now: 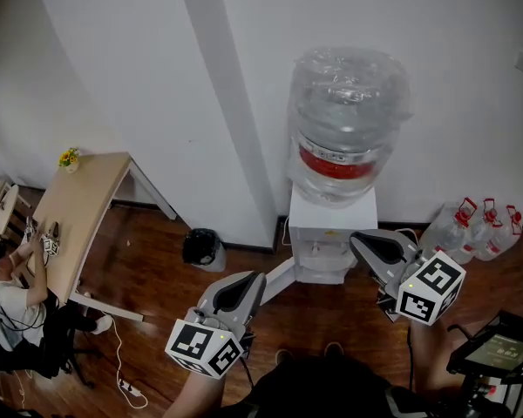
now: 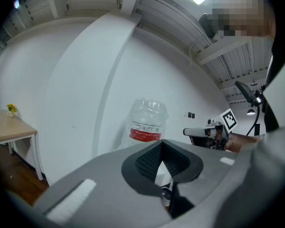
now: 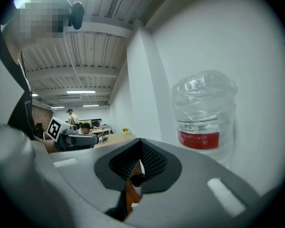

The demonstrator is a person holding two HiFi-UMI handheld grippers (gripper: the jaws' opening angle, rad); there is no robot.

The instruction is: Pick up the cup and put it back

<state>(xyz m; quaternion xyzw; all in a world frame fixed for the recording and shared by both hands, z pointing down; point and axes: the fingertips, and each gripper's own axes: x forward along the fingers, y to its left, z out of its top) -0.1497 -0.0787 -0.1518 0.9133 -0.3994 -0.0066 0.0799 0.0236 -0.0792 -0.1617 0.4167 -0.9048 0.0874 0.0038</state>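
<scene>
Jaws together: left gripper (image 1: 242, 288), right gripper (image 1: 372, 245)

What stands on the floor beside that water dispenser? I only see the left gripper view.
Observer: The head view shows jugs with red handles on the floor, right of the dispenser.
Operator: And on its left?
Observer: A black bin by the wall.
Operator: Is anyone at that table?
Observer: Yes, a person sits at the table.
</scene>
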